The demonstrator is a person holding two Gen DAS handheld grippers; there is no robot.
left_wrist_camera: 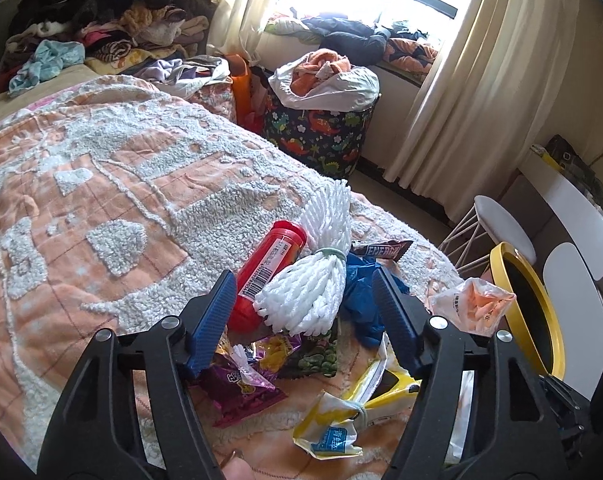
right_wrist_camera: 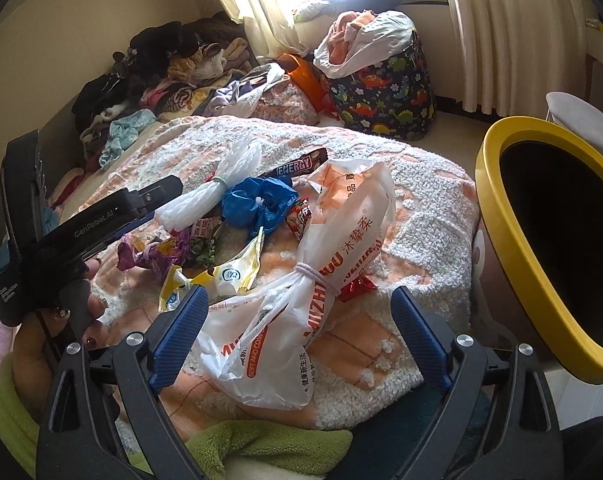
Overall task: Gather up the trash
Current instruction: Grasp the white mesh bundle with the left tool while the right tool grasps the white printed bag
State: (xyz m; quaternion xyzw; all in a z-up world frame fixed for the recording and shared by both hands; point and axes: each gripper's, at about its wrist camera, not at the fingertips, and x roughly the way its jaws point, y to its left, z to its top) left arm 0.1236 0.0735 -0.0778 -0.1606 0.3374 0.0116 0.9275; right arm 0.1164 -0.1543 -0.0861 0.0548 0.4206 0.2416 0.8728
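Observation:
A heap of trash lies on the orange-and-white bedspread (left_wrist_camera: 101, 184). My left gripper (left_wrist_camera: 307, 312) is open, its blue fingers either side of a tied white foam net (left_wrist_camera: 309, 288), with a red tube (left_wrist_camera: 267, 268) at its left and a blue bag (left_wrist_camera: 361, 292) at its right. My right gripper (right_wrist_camera: 299, 334) is open around a tied white bag with orange print (right_wrist_camera: 333, 248). The left gripper also shows in the right wrist view (right_wrist_camera: 149, 204). A yellow-rimmed bin (right_wrist_camera: 541, 232) stands at the bed's right edge. Snack wrappers (left_wrist_camera: 241, 388) lie around.
Clothes are piled at the head of the bed (left_wrist_camera: 101, 20). A dinosaur-print basket (left_wrist_camera: 321, 128) full of laundry stands by the window. A white stool (left_wrist_camera: 501, 228) and a white chair (left_wrist_camera: 577, 264) stand beyond the bin.

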